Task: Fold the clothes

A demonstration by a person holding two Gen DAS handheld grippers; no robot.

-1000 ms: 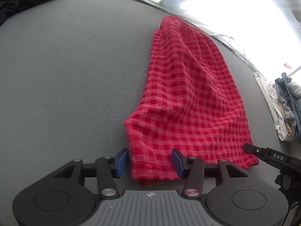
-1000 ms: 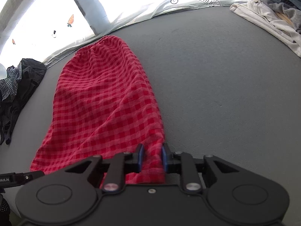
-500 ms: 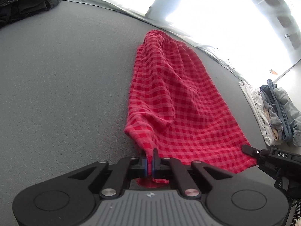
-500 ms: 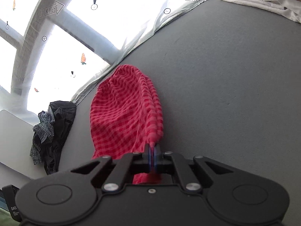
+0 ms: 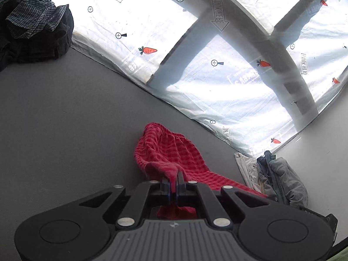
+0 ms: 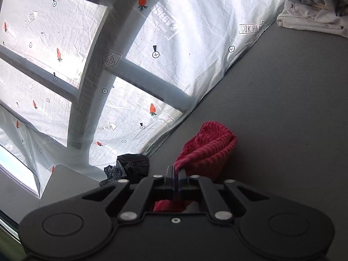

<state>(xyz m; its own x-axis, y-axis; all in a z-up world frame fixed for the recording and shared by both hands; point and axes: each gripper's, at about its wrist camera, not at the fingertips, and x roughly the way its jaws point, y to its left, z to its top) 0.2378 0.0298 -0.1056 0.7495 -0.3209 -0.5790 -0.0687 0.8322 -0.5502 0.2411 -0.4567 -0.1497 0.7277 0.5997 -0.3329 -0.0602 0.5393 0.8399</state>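
The red checked garment (image 5: 174,152) lies on the grey table (image 5: 65,119) with its elastic waistband at the far end near the white sheet. My left gripper (image 5: 173,179) is shut on the near hem's left corner and holds it lifted above the table. My right gripper (image 6: 176,171) is shut on the hem's right corner of the same garment (image 6: 208,152), also lifted. The cloth hangs between the grippers and the waistband, bunched and curving. A bit of hem shows behind each pair of fingers.
A dark pile of clothes (image 5: 34,26) sits at the table's far left; it also shows in the right wrist view (image 6: 128,167). A stack of white and denim clothes (image 5: 274,174) lies at the right, seen too in the right wrist view (image 6: 315,6). A white printed sheet (image 5: 217,69) covers the window behind.
My left gripper closed on the hem's left corner. Both grippers then rose and moved toward the waistband, lifting the near hem off the table; the views tilted up to the window.
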